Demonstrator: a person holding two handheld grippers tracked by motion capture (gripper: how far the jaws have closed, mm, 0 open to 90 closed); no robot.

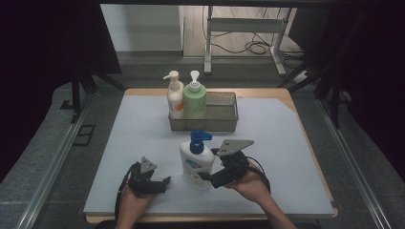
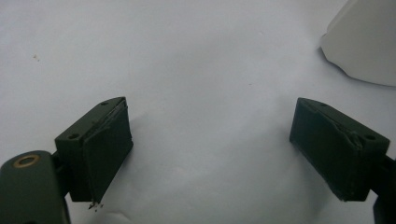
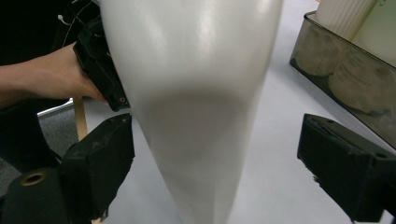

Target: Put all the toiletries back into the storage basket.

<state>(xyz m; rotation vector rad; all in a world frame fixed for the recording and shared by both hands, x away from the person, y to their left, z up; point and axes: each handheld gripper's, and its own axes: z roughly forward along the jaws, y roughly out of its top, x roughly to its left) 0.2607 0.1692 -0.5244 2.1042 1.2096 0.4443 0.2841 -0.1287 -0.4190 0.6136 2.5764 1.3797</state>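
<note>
The nearest pump bottle (image 1: pixel 196 164) is white with a blue pump and a blue label. In the clear grey tray (image 1: pixel 224 121) stand a white bottle (image 1: pixel 175 95) with an orange label and a pale green bottle (image 1: pixel 195 98). Both grippers (image 1: pixel 165 181) (image 1: pixel 206 177) are black on a pale lavender-grey mat (image 1: pixel 286 157).

Table (image 1: pixel 305 143): wooden top, covered by a pale grey mat (image 1: pixel 286 162), wood exposed along the far and right edges. Surround: grey carpeted floor (image 1: pixel 38 167), crossed on left and right by metal rails (image 1: pixel 52 162) running near to far. Black curtains (image 1: pixel 43 57) are hung at both sides, with dark stand legs (image 1: pixel 79 98) set before them. Far side: a white wall panel (image 1: pixel 143 26) at left; a white metal frame (image 1: pixel 243 26) on lighter flooring, with black cables (image 1: pixel 255 46) coiled beneath it. Lighting is dim and even.
</note>
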